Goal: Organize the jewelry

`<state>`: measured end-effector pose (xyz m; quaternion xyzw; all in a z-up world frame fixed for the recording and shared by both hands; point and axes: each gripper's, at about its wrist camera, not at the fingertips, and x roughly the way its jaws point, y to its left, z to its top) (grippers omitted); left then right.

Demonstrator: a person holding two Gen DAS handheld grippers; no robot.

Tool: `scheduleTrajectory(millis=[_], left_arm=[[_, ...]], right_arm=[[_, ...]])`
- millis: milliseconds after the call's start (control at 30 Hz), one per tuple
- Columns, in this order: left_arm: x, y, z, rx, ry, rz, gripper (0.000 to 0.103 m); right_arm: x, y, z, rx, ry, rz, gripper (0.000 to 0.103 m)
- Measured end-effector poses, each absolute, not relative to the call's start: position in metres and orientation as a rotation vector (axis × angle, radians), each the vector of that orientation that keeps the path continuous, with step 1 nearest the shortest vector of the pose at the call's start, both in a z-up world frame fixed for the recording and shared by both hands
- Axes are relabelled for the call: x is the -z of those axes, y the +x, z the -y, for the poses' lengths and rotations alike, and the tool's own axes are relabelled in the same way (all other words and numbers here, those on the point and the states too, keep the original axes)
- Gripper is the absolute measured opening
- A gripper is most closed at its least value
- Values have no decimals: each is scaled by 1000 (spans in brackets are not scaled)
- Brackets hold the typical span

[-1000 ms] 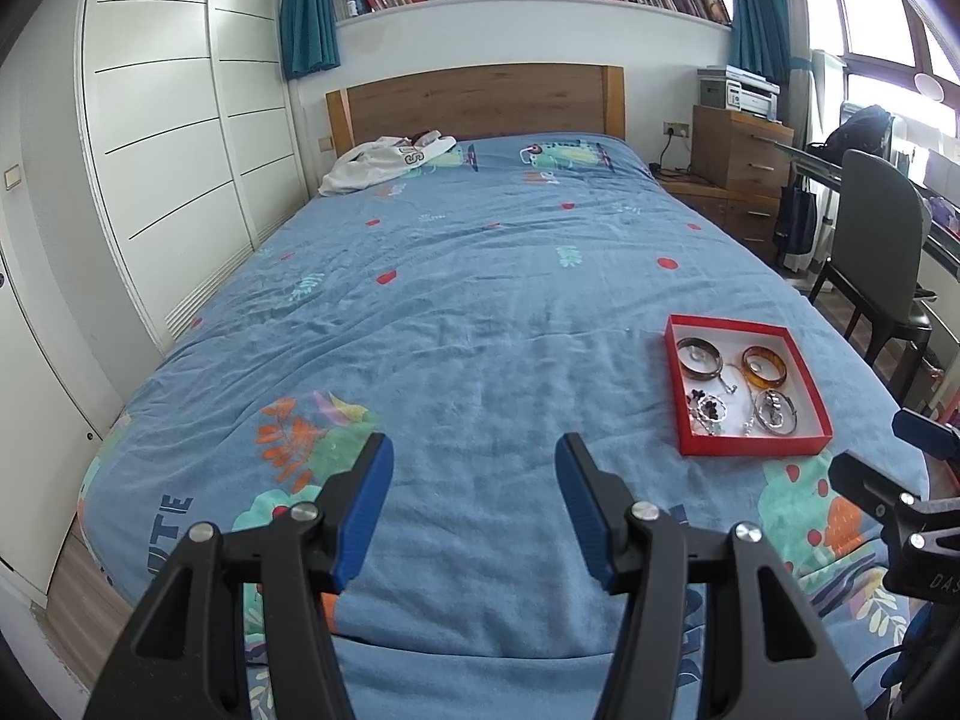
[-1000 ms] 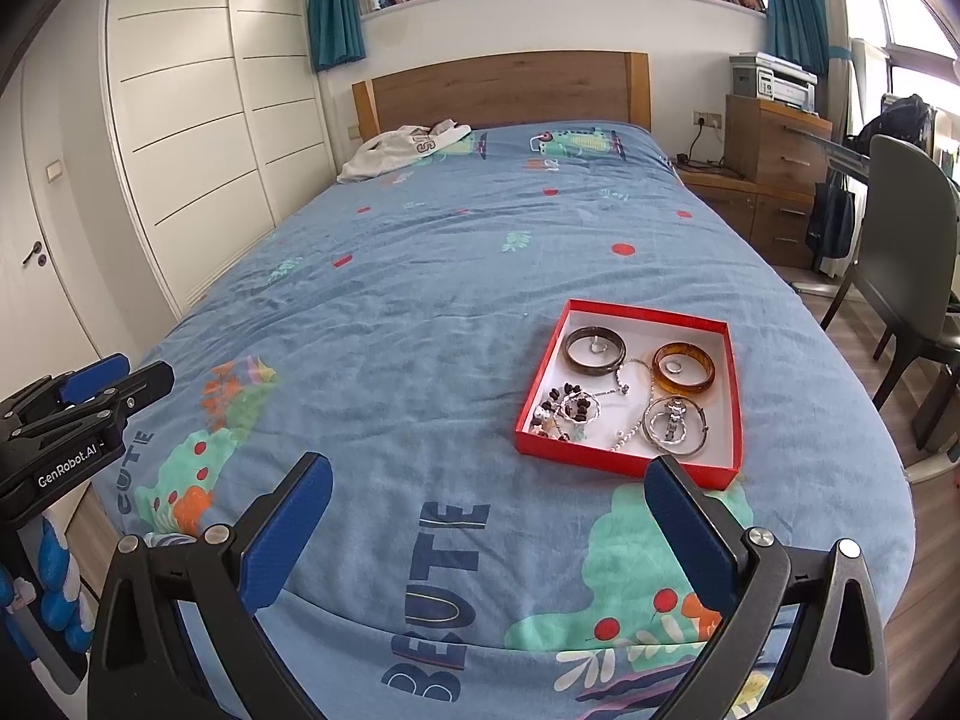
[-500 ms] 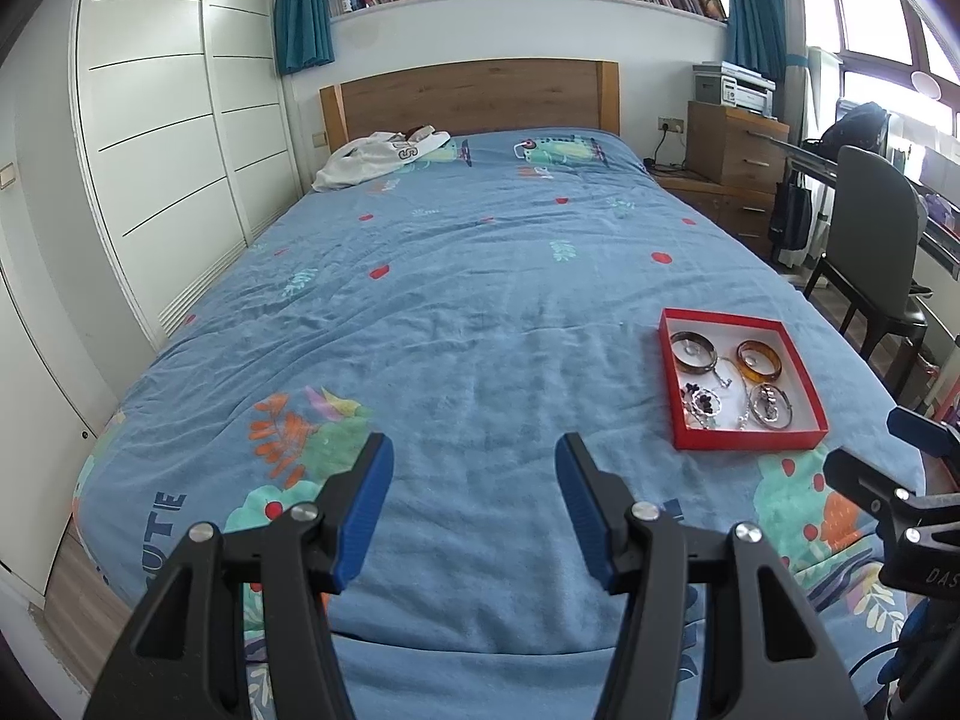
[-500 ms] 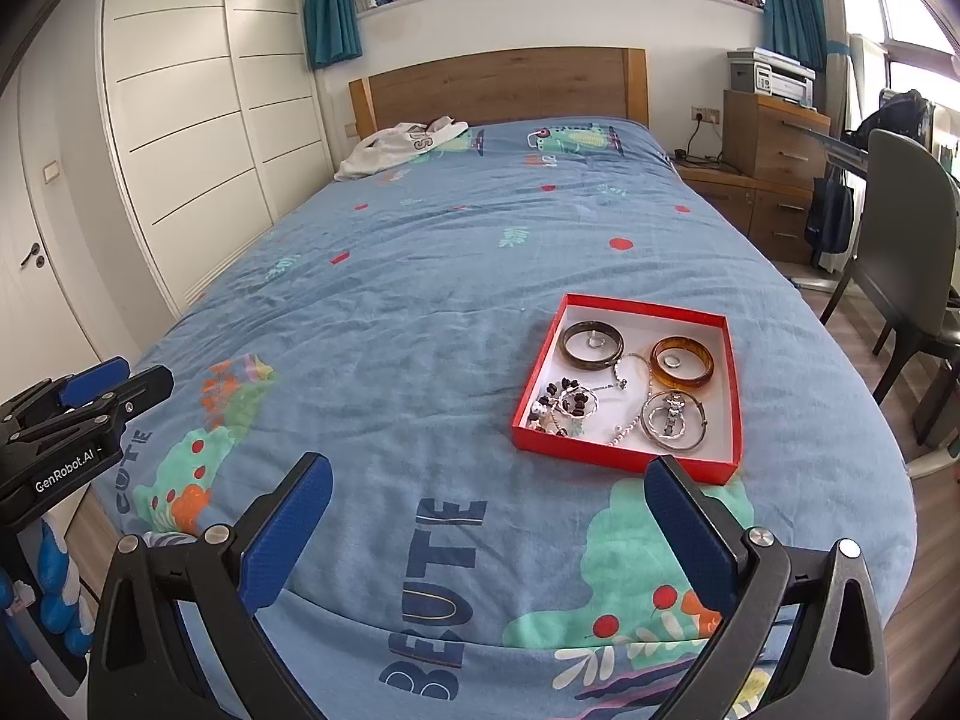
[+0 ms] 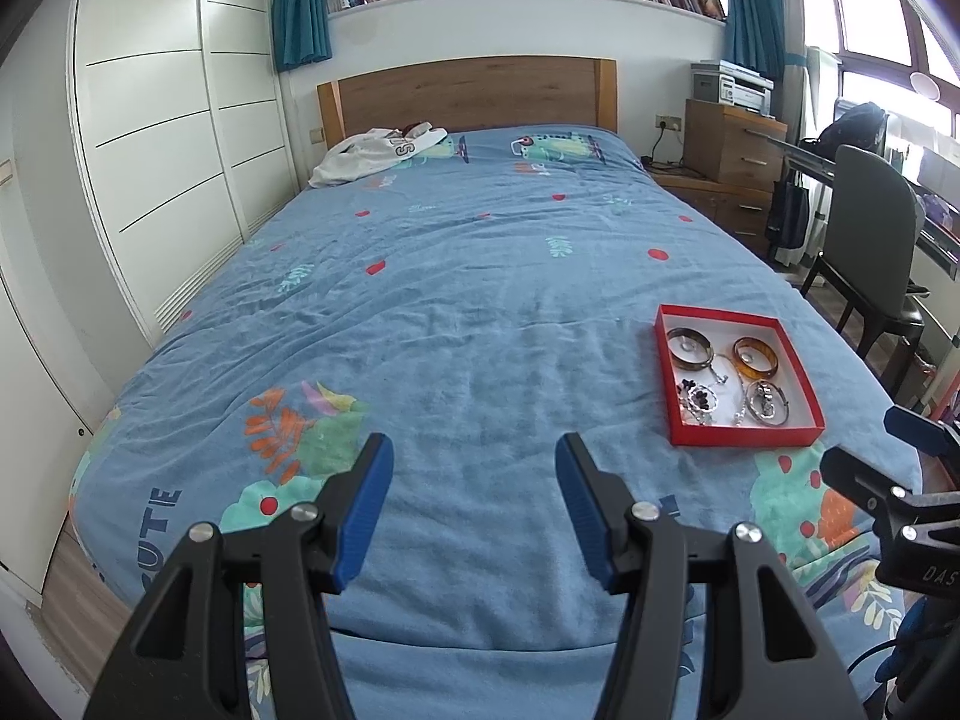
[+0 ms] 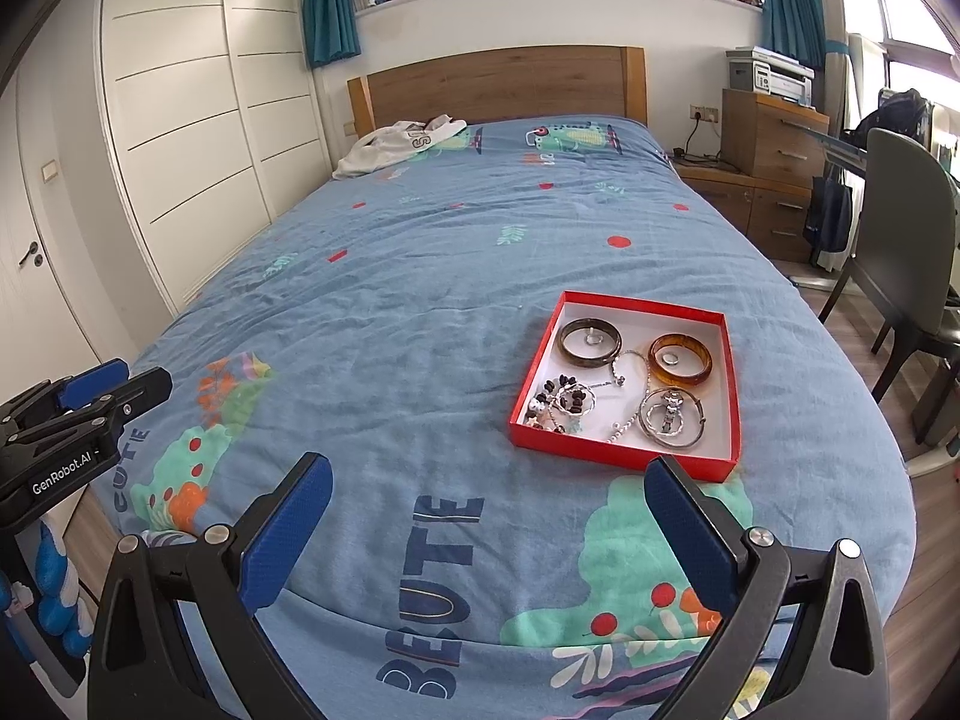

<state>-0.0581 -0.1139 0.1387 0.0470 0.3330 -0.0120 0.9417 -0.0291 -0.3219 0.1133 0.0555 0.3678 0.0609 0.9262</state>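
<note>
A red tray (image 6: 576, 449) (image 5: 744, 437) lies on the blue bedspread near the bed's foot, on the right side. It holds a dark bangle (image 6: 590, 342), an amber bangle (image 6: 680, 359), a silver bangle (image 6: 670, 411), a bead bracelet (image 6: 561, 399) and a thin chain. My left gripper (image 5: 474, 468) is open and empty over the bed's foot, left of the tray. My right gripper (image 6: 489, 492) is open wide and empty, just short of the tray's near edge.
The bed (image 6: 456, 252) has a wooden headboard (image 6: 504, 84) and a white garment (image 6: 399, 144) at its head. White wardrobe doors (image 6: 180, 138) line the left. A wooden dresser (image 6: 774, 150) with a printer and a grey chair (image 6: 906, 228) stand on the right.
Both grippers have drawn back and risen slightly, so the tray sits a little farther off. Both stay open and empty.
</note>
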Motion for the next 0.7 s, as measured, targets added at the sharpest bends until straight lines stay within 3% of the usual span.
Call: scheduleTrajectory(millis=[700], left_arm=[[-137,-56,110,42,87,-693,54]], right_arm=[[-112,-29,321,-124,111,-756,102]])
